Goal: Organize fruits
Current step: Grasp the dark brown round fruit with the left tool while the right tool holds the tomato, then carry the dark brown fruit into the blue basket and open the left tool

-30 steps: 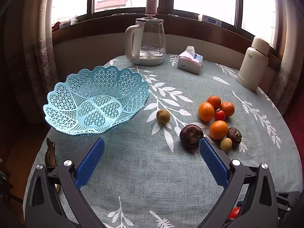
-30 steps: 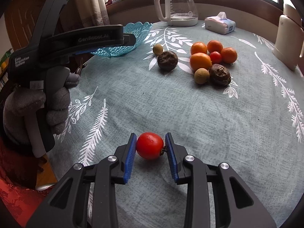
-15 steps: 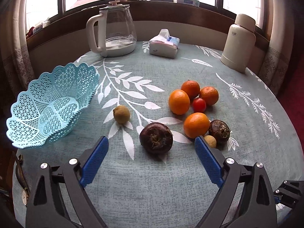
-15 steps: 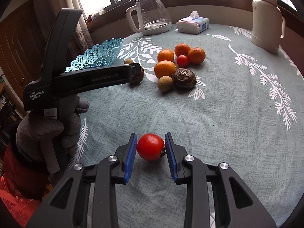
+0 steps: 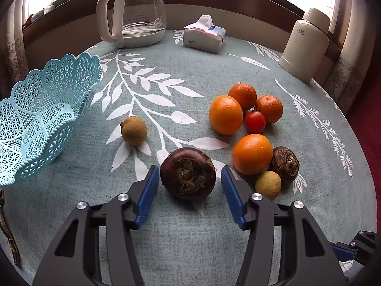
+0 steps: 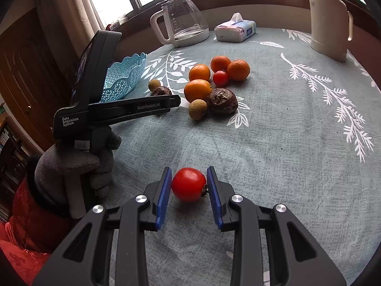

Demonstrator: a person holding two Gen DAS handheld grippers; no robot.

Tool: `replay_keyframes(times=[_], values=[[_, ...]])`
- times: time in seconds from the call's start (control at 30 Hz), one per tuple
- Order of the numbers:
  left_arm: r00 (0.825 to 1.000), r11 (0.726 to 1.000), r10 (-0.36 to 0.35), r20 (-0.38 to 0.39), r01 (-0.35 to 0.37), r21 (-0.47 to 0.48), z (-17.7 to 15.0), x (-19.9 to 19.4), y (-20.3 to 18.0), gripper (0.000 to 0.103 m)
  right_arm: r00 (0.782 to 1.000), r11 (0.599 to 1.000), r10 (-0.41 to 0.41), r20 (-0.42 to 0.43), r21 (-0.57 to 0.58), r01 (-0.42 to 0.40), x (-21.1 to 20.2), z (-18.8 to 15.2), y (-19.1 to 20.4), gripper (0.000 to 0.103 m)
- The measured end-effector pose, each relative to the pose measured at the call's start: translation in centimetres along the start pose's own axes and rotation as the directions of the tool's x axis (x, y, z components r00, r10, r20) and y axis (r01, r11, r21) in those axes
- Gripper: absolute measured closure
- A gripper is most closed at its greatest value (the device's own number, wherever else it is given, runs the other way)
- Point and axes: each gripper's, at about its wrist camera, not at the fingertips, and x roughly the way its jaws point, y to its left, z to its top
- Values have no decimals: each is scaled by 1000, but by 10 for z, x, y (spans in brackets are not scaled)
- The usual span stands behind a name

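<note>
A big dark purple fruit [image 5: 188, 175] lies on the tablecloth between the blue pads of my left gripper [image 5: 189, 168], which is open with a thin gap on each side. To its right are several oranges [image 5: 225, 114], a small tomato [image 5: 254, 122], a second dark fruit [image 5: 285, 164] and a tan fruit [image 5: 268, 184]. Another tan fruit [image 5: 133, 130] lies alone on the left. The light-blue lattice basket [image 5: 78, 71] stands at the left, with nothing in it. My right gripper [image 6: 188, 169] is shut on a red tomato [image 6: 188, 184] low over the cloth.
At the back of the round table stand a glass kettle [image 5: 138, 12], a tissue pack [image 5: 204, 37] and a cream thermos [image 5: 304, 47]. In the right wrist view a gloved hand [image 6: 71, 166] holds the left gripper's black body [image 6: 119, 112] in front of the basket [image 6: 123, 76].
My left gripper swung right from the basket and went down and forward to the dark purple fruit, and its jaws narrowed around it. The right gripper kept its tomato.
</note>
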Motion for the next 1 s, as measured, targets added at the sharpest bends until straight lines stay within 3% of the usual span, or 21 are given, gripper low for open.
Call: replay_keyframes(times=[0.07,0.6,0.7,0.8,1.0], values=[[1000,1000,-6,4,6,-5,0,-1,1,58,1000,1000,-1,1,1,1,0,0,0,72],[993,999,36,108,-37,3,4,-35,6,58,999,999,-33,3,-13,33,2,9,10,72],[990,999,47,131,-46,-7,6,-44,12,58,998,998,-57,-3,0,57,2,5,8,70],[988,998,51,148,-47,-30,7,-51,20,58,997,996,-82,-16,23,82,2,1,1,58],[982,997,55,180,-45,-59,9,-62,33,58,992,993,-121,-45,1,121,5,-9,3,56]])
